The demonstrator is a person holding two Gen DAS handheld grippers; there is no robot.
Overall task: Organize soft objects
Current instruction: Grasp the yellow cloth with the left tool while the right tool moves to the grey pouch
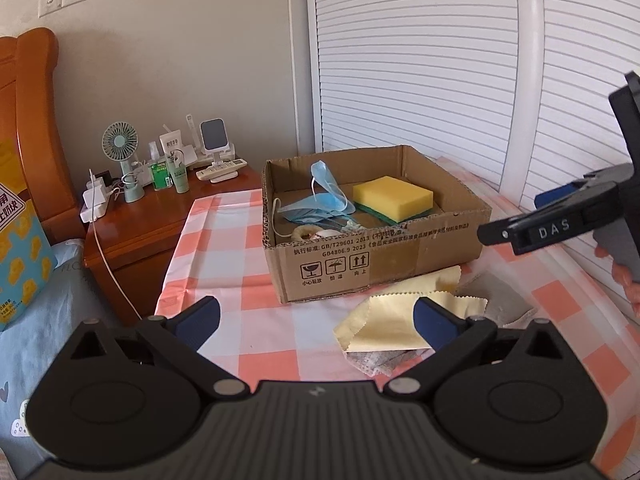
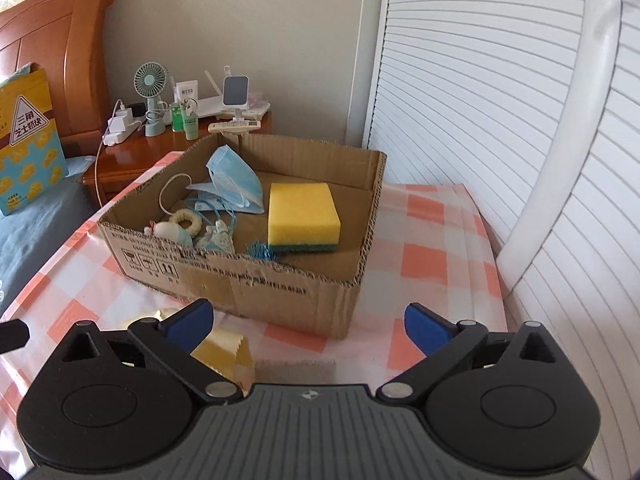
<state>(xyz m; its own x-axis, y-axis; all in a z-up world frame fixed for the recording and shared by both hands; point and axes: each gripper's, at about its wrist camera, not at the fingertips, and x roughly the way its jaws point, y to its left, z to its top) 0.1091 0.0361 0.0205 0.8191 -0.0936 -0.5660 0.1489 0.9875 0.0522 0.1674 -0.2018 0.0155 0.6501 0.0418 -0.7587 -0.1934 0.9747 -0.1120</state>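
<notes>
An open cardboard box stands on the pink checked cloth. It holds a yellow sponge, a blue face mask, a small cream ring and small fabric items. A pale yellow cloth lies in front of the box over a grey cloth. My left gripper is open and empty, low in front of the box. My right gripper is open and empty; it shows at the right of the left wrist view.
A wooden nightstand at the back left carries a small fan, bottles, chargers and a remote. A wooden headboard and a snack bag are on the left. White louvered doors stand behind and right.
</notes>
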